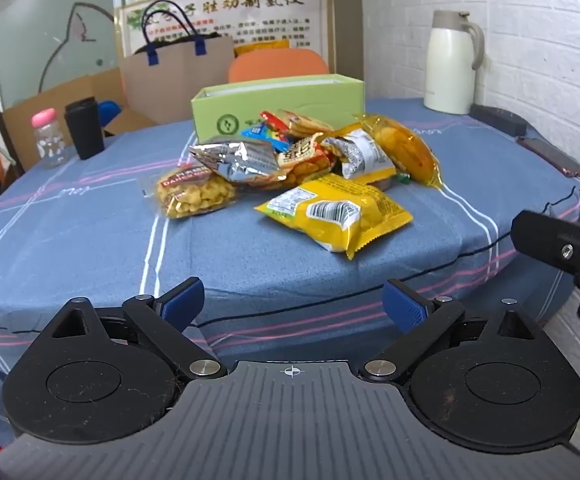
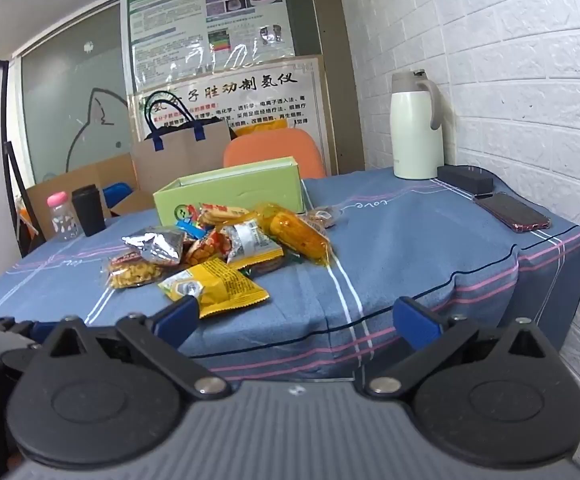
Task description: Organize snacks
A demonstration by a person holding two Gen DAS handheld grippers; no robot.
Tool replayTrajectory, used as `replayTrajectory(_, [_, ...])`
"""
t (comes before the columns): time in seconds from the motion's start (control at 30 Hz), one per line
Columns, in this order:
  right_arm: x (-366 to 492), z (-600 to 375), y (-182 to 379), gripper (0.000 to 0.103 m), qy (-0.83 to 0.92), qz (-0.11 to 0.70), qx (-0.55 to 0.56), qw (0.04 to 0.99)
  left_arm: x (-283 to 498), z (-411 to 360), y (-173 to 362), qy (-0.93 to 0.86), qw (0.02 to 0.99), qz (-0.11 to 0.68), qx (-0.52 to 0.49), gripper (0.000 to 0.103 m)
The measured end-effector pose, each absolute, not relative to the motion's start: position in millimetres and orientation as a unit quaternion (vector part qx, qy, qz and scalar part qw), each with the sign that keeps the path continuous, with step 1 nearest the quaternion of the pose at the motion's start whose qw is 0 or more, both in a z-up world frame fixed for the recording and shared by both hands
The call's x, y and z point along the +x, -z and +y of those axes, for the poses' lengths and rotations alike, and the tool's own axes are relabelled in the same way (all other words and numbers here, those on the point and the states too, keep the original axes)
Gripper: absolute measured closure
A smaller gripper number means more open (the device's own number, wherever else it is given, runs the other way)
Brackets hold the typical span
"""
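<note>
Snacks (image 1: 297, 168) overlap in a heap, hiding lower packets and the green box's (image 1: 278, 104) front; left gripper (image 1: 293, 306) and right gripper (image 2: 297, 318) gape wide, empty.

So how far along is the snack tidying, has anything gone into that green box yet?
Nothing looks done yet. The snack packets lie heaped on the blue tablecloth in front of the green box, whose inside is hidden from here. Nothing is in hand: the left gripper and right gripper are both open and empty, short of the pile. All the sorting remains, perhaps starting with the nearest yellow packet.
</note>
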State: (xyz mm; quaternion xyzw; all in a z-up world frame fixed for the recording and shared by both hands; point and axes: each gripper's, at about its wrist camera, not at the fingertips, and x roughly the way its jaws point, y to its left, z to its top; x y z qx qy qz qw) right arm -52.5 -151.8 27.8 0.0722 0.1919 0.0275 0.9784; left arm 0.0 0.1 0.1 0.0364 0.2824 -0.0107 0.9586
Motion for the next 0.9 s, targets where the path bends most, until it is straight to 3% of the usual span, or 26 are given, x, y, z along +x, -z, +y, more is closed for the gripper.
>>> replayTrajectory(0.4, [-41,-157,-13,0.001,-0.008,0.232,0.069,0.97,1,5,2,0.022,0.959,0.283,0.023,0.017])
replayTrajectory(0.9, [-49,-161,-17,0.001,-0.057,0.192,0.098,0.975,-2,9,0,0.038,0.961,0.274,0.005,0.018])
